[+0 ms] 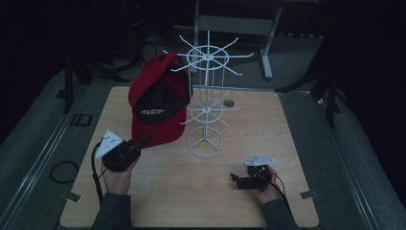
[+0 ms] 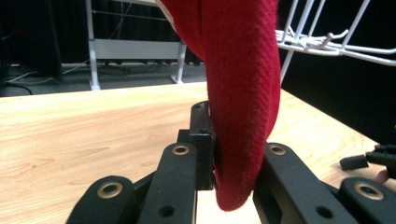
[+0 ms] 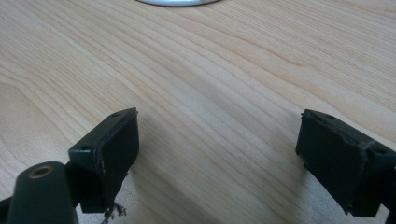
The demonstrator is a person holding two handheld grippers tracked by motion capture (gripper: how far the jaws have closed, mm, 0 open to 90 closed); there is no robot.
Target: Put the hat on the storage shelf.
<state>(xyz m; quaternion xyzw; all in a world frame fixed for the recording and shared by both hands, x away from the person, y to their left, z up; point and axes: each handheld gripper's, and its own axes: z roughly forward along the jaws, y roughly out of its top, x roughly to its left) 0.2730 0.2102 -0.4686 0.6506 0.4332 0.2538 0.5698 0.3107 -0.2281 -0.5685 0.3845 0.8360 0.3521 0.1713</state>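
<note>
Black jaws of the left gripper (image 2: 233, 154) rose from the bottom of the left gripper view, closed on the brim of the red cap (image 2: 243, 93), which hung down between them at centre frame. Largest in the high view was the wooden table (image 1: 158, 191), filling the middle and lower frame. On it, just right of centre, stood the white wire rack (image 1: 206, 96), with the cap hanging at its left side from an upper arm. At lower right of the high view a hand held the right gripper (image 1: 235, 179) low over the table; in the right gripper view its jaws stood wide apart with bare wood between them.
</note>
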